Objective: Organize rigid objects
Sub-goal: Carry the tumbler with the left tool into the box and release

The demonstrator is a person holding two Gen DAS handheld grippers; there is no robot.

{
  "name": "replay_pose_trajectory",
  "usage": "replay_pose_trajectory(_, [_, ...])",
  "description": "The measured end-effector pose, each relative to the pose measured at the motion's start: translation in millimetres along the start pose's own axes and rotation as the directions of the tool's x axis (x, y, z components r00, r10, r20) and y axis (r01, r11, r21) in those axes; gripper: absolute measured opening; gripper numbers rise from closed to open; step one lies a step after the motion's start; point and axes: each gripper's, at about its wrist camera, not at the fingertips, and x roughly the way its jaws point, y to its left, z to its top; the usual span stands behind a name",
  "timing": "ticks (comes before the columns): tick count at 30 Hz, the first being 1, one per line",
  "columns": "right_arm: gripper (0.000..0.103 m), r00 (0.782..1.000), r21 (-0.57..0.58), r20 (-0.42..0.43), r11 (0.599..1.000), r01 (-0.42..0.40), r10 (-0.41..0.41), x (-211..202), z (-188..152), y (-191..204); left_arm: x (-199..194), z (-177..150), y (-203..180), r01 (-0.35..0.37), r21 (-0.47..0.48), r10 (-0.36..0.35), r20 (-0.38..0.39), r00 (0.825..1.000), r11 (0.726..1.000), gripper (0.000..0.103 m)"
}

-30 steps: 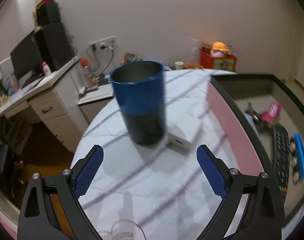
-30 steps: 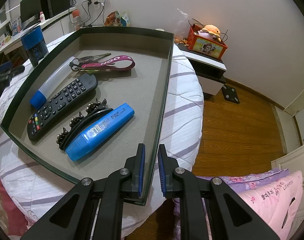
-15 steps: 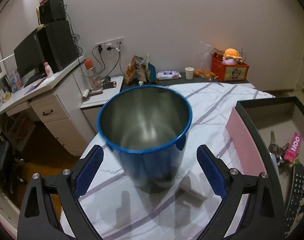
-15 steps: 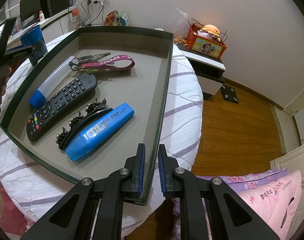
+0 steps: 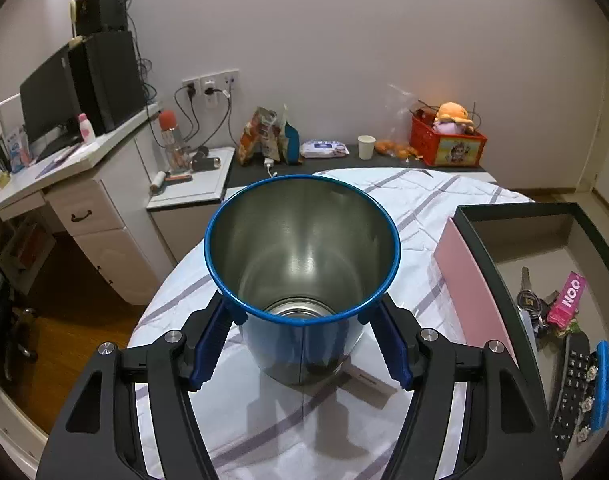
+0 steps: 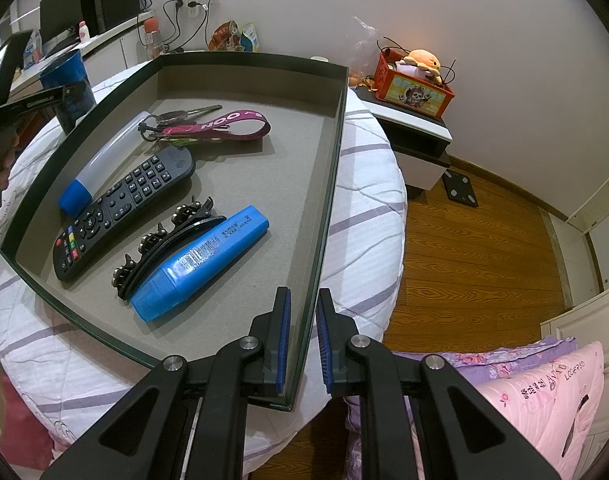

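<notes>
Hidden behind the blue cup (image 5: 304,352): most of a small white box (image 5: 370,380), only its near right corner showing. Hard to make out whether the pads (image 5: 208,348) of the left hand-held gripper (image 5: 300,344) already touch the cup wall; jaws closing, cup between them, pad tips tucked under the flared rim. In the right wrist view, only a sliver of that cup, far left behind the tray (image 6: 256,60) wall, half covered by dark gripper parts. Remote (image 6: 124,208), hair clip (image 6: 164,240) and blue highlighter (image 6: 200,264) cut off at the right edge of the left wrist view. Upright, open-topped, blue outside, bare brushed metal inside, darker toward the base; standing on the striped white cloth of the counter (image 5: 264,432), left of the tray and apart from it. Right hand-held gripper (image 6: 303,344) clamped on the tray's right wall at the near corner, one pad inside, one outside. Tube with blue cap (image 6: 104,160) along the tray's left wall, keys on a pink lanyard (image 6: 208,124) farther back. Bare grey floor across the tray's far and right part. Counter edge close on the cup's left, wooden floor below.
</notes>
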Motion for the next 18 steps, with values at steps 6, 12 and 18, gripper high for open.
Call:
replay_pose_trajectory(6, [0.014,1.000,-0.002,-0.002,1.000,0.000,0.000,0.4,0.7,0.5,-16.3,-12.9,3.7,0.008,0.001,-0.008,-0.011,1.000,1.000,0.068])
replay_pose_trajectory(12, [0.014,1.000,-0.005,-0.005,1.000,0.000,0.000,0.8,0.3,1.0,-34.5,-27.8,10.8,0.014,-0.015,-0.015,-0.018,1.000,1.000,0.068])
replay_pose_trajectory(18, [0.014,1.000,-0.011,-0.012,1.000,0.000,0.000,0.7,0.8,0.9,-48.3,-39.7,10.8,0.033,-0.012,-0.033,-0.030,0.999,0.999,0.068])
